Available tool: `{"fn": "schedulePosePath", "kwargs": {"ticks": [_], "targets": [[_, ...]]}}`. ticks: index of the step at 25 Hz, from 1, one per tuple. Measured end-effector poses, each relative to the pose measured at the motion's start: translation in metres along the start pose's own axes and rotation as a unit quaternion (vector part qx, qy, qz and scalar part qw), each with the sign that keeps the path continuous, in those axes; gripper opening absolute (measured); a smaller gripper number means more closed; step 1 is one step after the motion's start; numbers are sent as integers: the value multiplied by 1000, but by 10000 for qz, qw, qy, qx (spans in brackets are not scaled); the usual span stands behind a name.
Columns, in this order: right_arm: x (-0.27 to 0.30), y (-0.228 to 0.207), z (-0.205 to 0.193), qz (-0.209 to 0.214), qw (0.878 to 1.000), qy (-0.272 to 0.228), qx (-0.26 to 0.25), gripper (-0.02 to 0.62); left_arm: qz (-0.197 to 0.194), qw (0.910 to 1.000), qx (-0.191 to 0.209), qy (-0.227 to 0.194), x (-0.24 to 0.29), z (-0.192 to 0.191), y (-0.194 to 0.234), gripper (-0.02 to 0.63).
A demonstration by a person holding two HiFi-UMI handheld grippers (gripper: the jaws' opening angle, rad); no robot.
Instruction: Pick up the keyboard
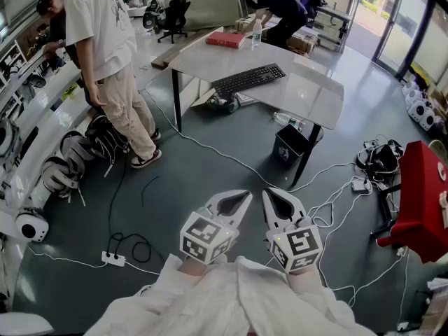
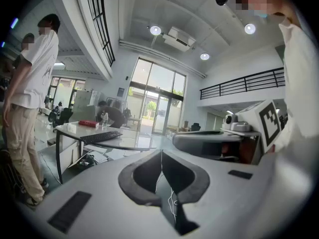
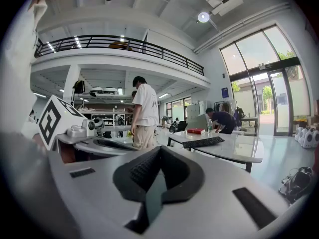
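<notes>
On glossy rounded white table [image 1: 308, 95]: flat black rectangular keyboard [image 1: 249, 80].

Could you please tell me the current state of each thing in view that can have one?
keyboard: lying flat on the table, untouched.
red book: closed, flat on the table.
bottle: upright on the table.
bin: upright on the floor.
left gripper: shut, empty.
right gripper: shut, empty.

The keyboard [image 1: 248, 80] was black, the counter [image 1: 311, 98] pale grey, the book [image 1: 225, 39] red; the white left tool [image 1: 246, 196] and right tool [image 1: 266, 193] bore black-and-white square markers.
</notes>
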State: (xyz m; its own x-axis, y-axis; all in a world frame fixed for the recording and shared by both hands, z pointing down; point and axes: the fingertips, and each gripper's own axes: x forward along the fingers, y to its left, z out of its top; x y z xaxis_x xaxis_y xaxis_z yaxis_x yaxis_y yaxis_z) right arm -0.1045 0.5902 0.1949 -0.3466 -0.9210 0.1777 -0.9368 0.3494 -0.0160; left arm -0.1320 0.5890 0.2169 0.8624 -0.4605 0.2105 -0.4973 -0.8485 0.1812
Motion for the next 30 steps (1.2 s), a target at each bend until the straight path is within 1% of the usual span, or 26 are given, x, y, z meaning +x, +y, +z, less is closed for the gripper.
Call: {"fn": "schedulePosePath", "kwargs": {"ticks": [6,12,16,19,21,26,30], "targets": [[9,-3,11,18,9998,-173,-27,29,-85,9999,51,-100,8,10,3,16],[10,-1,11,80,9999,-148,-16,28,-31,9999,4,-136,10,12,6,16],[11,-2,10,127,9996,-197,144,29,-51,9999,72,-63,14,8,4,15],[12,-7,12,169,9991,-272,294,31,-121,9999,64,-95,16,11,3,16],[14,-11,11,158,9994,-187,227,31,-139,9998,59,-114,20,13,4,17],[7,-13,6,195,9997,-110,80,31,-16,9998,-129,-179,25,9,-2,17],[1,-16,-2,266,9995,-107,156,31,71,9995,-240,-208,28,2,-5,17]]}}
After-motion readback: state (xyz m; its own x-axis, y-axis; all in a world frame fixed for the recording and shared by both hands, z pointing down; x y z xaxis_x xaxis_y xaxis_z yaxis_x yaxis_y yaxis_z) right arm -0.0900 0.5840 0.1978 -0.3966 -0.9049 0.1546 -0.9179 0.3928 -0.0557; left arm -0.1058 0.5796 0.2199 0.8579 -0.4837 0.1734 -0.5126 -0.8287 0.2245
